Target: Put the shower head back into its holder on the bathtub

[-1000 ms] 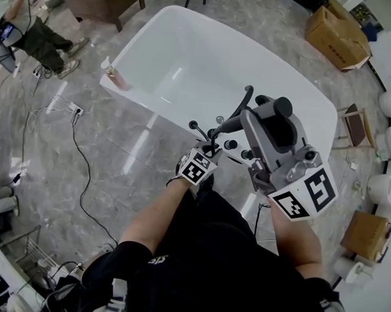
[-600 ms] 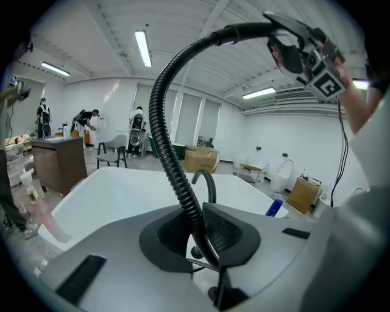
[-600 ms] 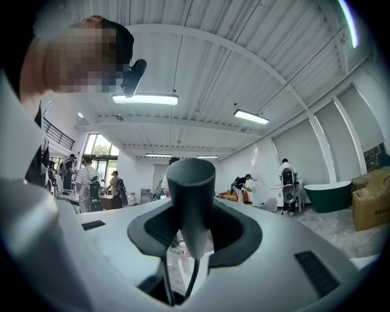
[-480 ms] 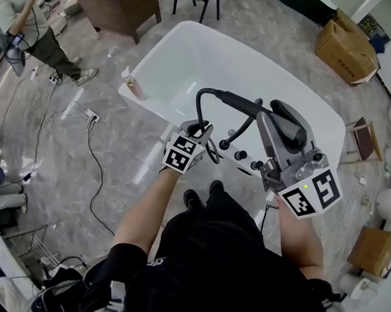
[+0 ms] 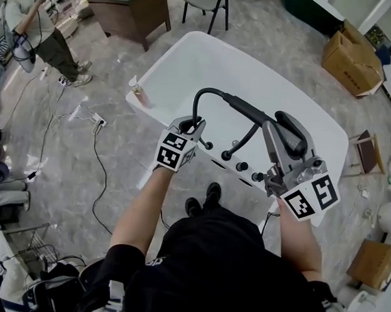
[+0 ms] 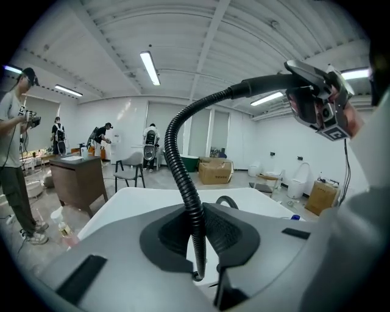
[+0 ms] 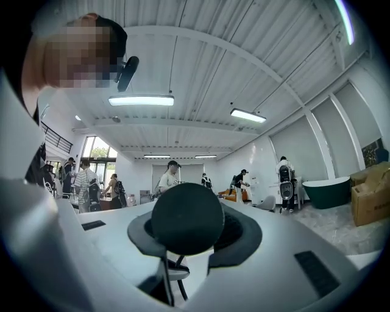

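The right gripper (image 5: 286,127) has its jaws clamped on the black shower head (image 7: 187,218), holding it above the near rim of the white bathtub (image 5: 206,59). The left gripper (image 5: 194,125) is closed on the ribbed hose (image 6: 183,177). Each gripper's cube (image 5: 310,197) carries black-and-white square markers.

The hose (image 5: 201,97) and shower head (image 5: 249,112) are bridging the gap between the left gripper (image 5: 193,125) and right gripper (image 5: 282,125), blocking passage there. Below both claws, tap knobs (image 5: 241,166) and a curved black pipe (image 5: 246,136) are crowding the bathtub (image 5: 173,67) rim. Beyond the claws, the basin is lying open.
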### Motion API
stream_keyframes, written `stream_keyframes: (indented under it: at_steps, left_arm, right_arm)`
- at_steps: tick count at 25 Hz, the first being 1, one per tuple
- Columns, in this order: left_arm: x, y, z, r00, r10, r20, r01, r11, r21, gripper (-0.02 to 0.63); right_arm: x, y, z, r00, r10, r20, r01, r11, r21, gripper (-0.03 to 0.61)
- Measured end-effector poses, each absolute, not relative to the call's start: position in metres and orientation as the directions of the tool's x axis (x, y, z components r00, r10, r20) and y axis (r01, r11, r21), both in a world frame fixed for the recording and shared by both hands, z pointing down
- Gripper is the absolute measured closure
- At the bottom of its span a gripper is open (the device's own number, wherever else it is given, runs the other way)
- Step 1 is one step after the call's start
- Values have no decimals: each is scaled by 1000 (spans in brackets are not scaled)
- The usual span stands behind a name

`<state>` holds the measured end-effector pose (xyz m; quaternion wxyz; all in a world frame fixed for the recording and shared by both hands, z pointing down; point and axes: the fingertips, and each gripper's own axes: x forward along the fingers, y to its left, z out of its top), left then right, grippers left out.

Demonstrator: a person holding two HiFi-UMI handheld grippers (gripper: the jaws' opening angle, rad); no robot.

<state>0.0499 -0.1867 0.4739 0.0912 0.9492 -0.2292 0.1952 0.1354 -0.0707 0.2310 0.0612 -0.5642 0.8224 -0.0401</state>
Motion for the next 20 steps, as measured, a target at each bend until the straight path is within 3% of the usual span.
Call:
stream_keyframes:
  at_steps: [13,20]
  left_arm:
    - [77,-213,436,835,-407,369,-467,-880,86,560]
    - [80,-231,420,830,-439,344,-491,-868,76,561]
  right_arm:
    - [200,-91,249,-289,-957,-36,-937,290,-192,440]
    - [229,-91,284,-247,-968,41,-950,233,-209,440]
